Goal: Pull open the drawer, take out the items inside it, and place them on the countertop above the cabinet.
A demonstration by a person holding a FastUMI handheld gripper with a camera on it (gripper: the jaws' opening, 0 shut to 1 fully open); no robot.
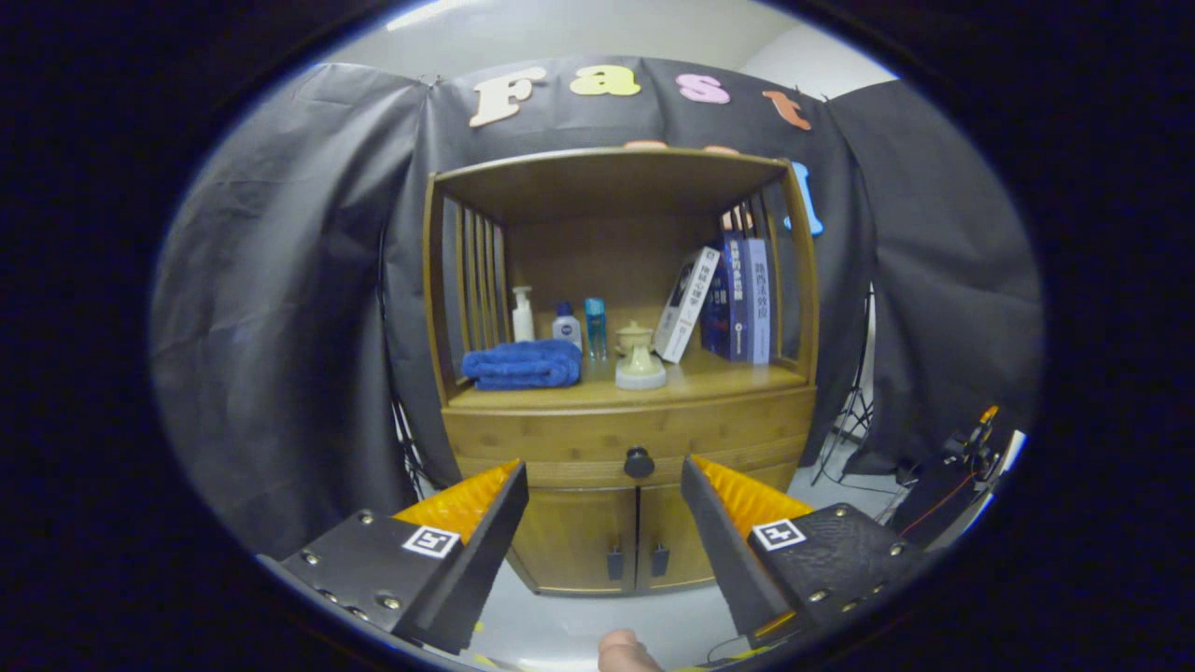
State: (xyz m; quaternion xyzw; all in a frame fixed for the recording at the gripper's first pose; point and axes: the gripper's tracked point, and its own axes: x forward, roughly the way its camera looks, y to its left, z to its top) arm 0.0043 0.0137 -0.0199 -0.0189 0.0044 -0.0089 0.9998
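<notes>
A wooden cabinet (621,373) stands ahead against the booth wall. Its drawer (560,431) is closed, with a dark round knob (639,462) at the middle of its front. The countertop (738,378) above the drawer carries several items. My gripper (605,478) is open, with its fingers spread wide. The knob lies between the fingertips but well beyond them. The drawer's contents are hidden.
On the countertop sit a folded blue towel (523,364), three small bottles (565,325), a pale lidded jar (639,359) and leaning books (724,303). Two lower doors (607,541) have small handles. Tripod legs and cables (859,425) stand right of the cabinet. A fingertip (624,651) shows below the fingers.
</notes>
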